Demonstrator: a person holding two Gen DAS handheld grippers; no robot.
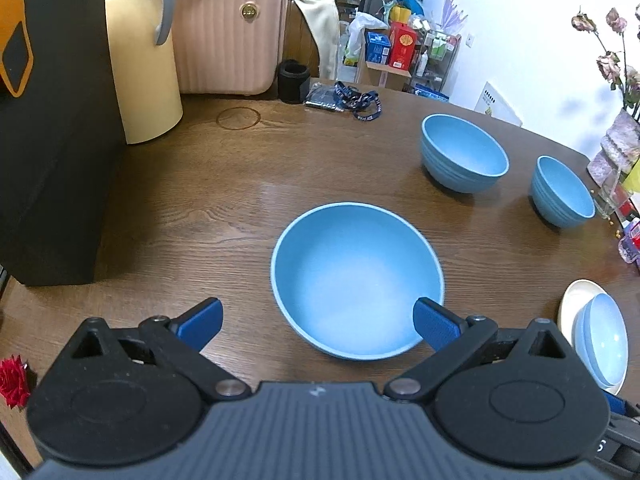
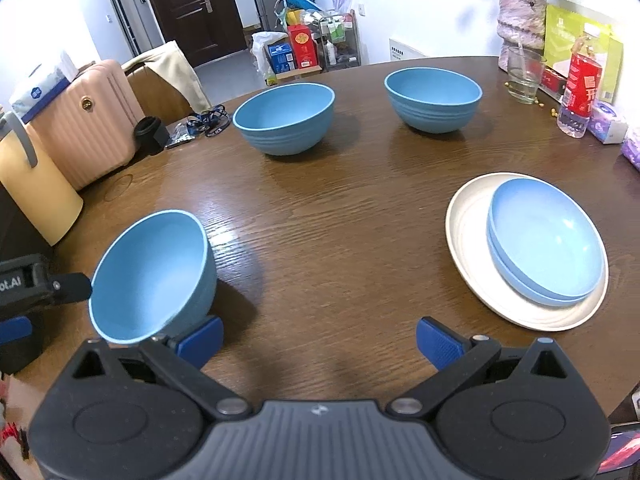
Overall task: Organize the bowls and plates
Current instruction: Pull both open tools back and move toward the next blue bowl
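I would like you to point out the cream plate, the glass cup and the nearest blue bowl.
cream plate point(image 2: 464, 236), right wrist view, bare left rim.
glass cup point(image 2: 524, 76), right wrist view, middle of its wall.
nearest blue bowl point(image 1: 356, 276), left wrist view, inside bottom.

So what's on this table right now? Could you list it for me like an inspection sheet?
Surface: brown wooden table, bare in the middle.
Job's things: three blue bowls, a near bowl and two far bowls; a white plate with blue shallow dishes stacked on it.
Clutter: drinking glass, red-labelled bottle, vase, lanyard, yellow jug.
Grippers: left gripper open, one finger over the near bowl's rim; right gripper open, holding nothing.
Cables: nothing seen.
Surroundings: pink suitcase, dark door, shelf of boxes.
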